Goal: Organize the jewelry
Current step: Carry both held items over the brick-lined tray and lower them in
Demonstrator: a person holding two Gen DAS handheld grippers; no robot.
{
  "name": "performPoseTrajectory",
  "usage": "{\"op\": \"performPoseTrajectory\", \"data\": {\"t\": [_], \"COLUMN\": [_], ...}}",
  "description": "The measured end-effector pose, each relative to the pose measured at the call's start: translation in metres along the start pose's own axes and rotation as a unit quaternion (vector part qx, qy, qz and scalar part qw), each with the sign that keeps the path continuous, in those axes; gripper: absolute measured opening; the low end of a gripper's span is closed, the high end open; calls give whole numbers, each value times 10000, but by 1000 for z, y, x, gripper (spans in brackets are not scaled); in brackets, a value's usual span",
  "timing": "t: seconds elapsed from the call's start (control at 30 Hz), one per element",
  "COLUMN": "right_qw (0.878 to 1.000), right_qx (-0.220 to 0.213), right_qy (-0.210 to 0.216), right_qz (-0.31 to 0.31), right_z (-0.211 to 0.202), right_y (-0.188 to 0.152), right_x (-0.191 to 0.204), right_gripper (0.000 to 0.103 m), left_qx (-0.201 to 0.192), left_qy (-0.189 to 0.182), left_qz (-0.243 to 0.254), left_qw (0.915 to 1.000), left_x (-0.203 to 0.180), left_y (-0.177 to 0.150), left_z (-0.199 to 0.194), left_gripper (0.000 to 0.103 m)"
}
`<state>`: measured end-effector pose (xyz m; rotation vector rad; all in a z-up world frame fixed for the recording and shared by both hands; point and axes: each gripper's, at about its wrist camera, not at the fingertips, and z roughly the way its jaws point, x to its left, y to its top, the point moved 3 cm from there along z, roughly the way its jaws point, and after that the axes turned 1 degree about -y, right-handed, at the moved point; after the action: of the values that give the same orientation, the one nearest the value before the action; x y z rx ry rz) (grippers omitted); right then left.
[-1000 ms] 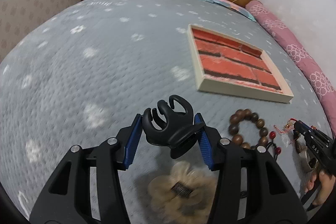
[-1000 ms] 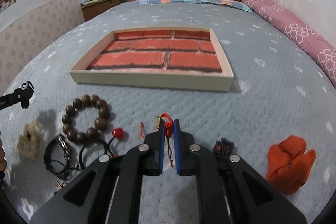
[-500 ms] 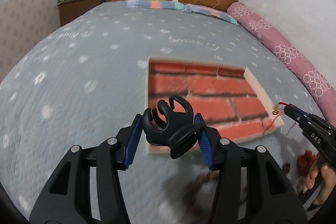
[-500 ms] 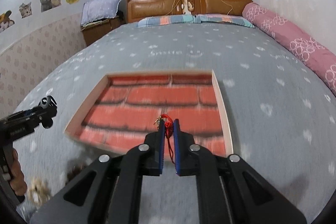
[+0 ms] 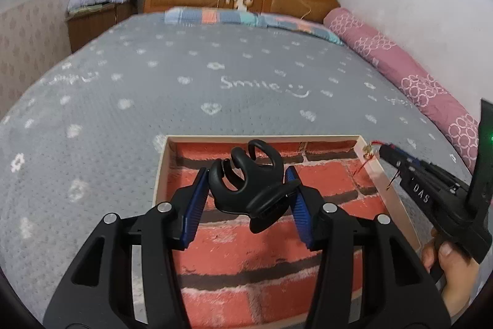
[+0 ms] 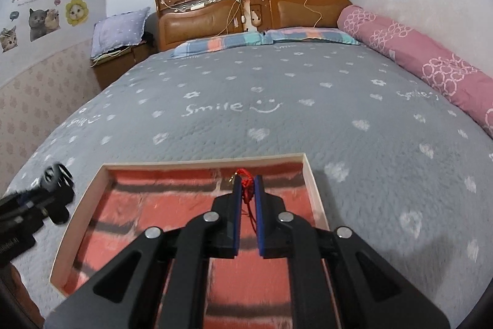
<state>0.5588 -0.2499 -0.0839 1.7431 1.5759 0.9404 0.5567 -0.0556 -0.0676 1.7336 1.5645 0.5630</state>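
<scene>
My left gripper is shut on a black claw hair clip, held in the air over the brick-patterned tray lying on the grey bedspread. My right gripper is shut on a red cord charm with a small gold piece, above the far part of the same tray. In the left wrist view the right gripper comes in from the right, over the tray's right rim, the red cord charm at its tip. The left gripper with the clip shows at the left edge of the right wrist view.
The grey bedspread stretches far beyond the tray to a wooden headboard. A pink rolled quilt lines the right side. A nightstand with a pillow stands at the back left. A hand grips the right tool.
Both grippers moved forward from the jewelry pile to above the tray, carrying the clip and the red cord charm. The beads, scrunchie and other pieces have left both views.
</scene>
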Motion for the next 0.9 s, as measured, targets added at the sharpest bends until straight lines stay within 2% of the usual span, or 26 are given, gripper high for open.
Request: {"op": "performPoseTrajectory", "data": {"t": [0.1,0.2,0.33,0.47,0.63,0.9], "right_qw": [9999,9997,9992,9992,9984,9948], "right_qx": [28,139,327,403,551,1001], "right_qy": [26,60,-13,-7,-71,-140], "right_qz": [-156,-179,-227,-78,43,157], "right_z": [11,21,39,48,51,66], "right_y": [10,12,1,-2,-4,-14], "right_x": [6,8,7,1,-6,-17], "right_gripper": [8,8,8,8,8,8], "left_qx": [-9,146,261,291,394,604], "left_qy": [166,45,246,196,365,319], "left_qz": [60,-217,-68,-59,46,-45], "left_qw": [9998,9996,9993,9994,9985,9977], "left_x": [0,10,15,17,18,22], "left_y": [1,0,-6,-7,-13,-16], "left_z": [9,27,44,53,65,74], "left_gripper": [49,49,49,49,49,50]}}
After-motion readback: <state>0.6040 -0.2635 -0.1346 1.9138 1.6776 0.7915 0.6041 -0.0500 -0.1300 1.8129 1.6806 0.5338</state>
